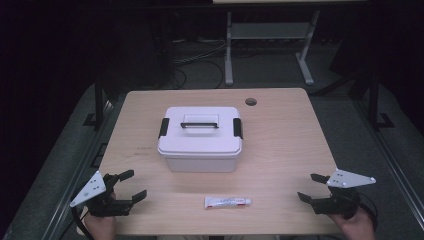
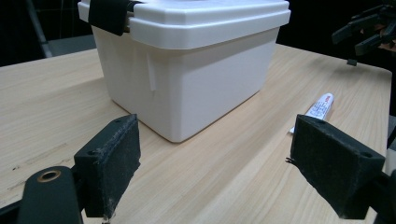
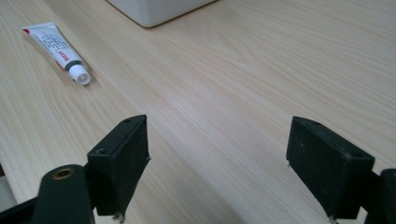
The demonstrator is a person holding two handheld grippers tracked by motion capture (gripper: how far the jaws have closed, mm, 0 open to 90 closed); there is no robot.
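Observation:
A white lidded box (image 1: pixel 200 138) with black side latches and a black handle stands in the middle of the wooden table (image 1: pixel 280 135). A small white tube (image 1: pixel 227 201) lies flat near the front edge, its cap to the right. My left gripper (image 1: pixel 129 186) rests at the front left, open and empty, facing the box (image 2: pixel 187 60) and the tube (image 2: pixel 317 108). At the front right my right gripper (image 1: pixel 312 186) is open and empty, with the tube (image 3: pixel 57 49) ahead to its left and a corner of the box (image 3: pixel 154 9) beyond.
A round cable hole (image 1: pixel 250 101) sits at the table's far right. Behind the table stands a grey metal frame (image 1: pixel 270 45) with cables on the dark floor. In the left gripper view the other gripper (image 2: pixel 369 30) shows far off at the upper right.

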